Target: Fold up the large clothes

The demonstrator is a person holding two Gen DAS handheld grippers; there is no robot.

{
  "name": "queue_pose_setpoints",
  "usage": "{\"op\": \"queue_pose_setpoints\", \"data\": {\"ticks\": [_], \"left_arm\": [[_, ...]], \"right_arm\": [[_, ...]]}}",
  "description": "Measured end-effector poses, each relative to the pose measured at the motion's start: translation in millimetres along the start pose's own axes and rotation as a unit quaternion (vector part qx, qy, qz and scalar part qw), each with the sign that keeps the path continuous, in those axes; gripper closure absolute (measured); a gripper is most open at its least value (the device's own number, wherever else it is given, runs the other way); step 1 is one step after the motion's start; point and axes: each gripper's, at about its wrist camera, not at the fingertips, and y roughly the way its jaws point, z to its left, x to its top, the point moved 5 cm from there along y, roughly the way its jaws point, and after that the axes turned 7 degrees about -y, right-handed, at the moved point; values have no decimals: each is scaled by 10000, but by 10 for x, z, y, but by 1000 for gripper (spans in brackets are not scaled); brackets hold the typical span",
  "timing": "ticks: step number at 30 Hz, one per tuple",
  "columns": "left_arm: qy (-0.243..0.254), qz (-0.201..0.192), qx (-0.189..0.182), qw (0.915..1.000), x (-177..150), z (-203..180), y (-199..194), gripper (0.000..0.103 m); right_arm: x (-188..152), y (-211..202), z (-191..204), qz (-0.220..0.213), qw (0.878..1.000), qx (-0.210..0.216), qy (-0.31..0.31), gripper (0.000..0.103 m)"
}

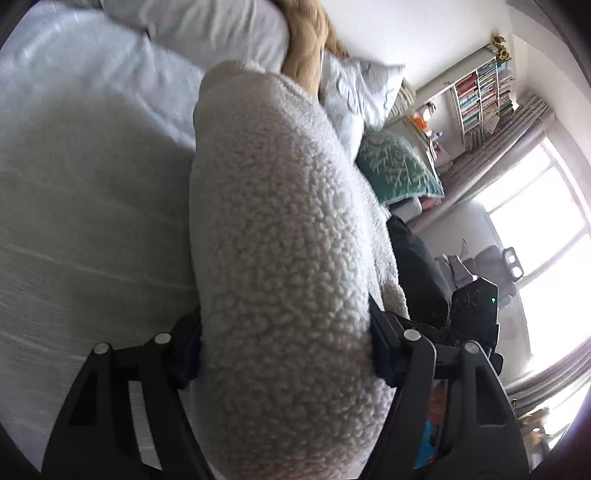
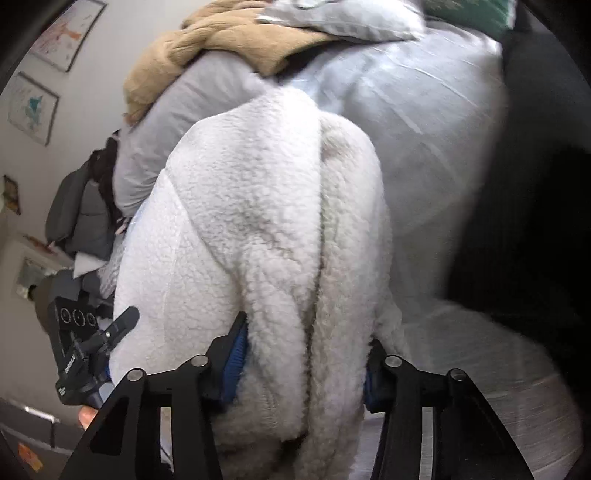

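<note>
Nubbly cream fleece garment (image 1: 280, 229) bunches thickly, clamped in left claw (image 1: 286, 350) and right claw (image 2: 303, 365) above smooth white bedding (image 1: 92, 184).

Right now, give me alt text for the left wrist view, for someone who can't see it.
The left gripper is clamped on a thick fold of white fleece garment that stretches away over a white bed. Pillows and a tan blanket lie at the far end, with a bookshelf and bright window to the right.

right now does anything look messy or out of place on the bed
A tan plush blanket lies crumpled over the pale grey pillows at the head of the bed. The white fleece garment is bunched, not flat.
</note>
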Motion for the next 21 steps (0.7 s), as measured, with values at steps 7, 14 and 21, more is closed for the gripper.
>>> {"op": "queue_pose_setpoints", "data": {"ticks": [7,14,21], "left_arm": [[-16,158,910,9957,64,672,-480,18],[568,-483,1286,9889,3,659,-621,11],[804,-1106,1268,9825,190,527,-797,11]], "right_arm": [[-122,339,781,526,9932,409,-954,54],[-93,301,827,565,9922,370,-1052,48],[-37,-100,1000,107,9848,1591,-681,48]]}}
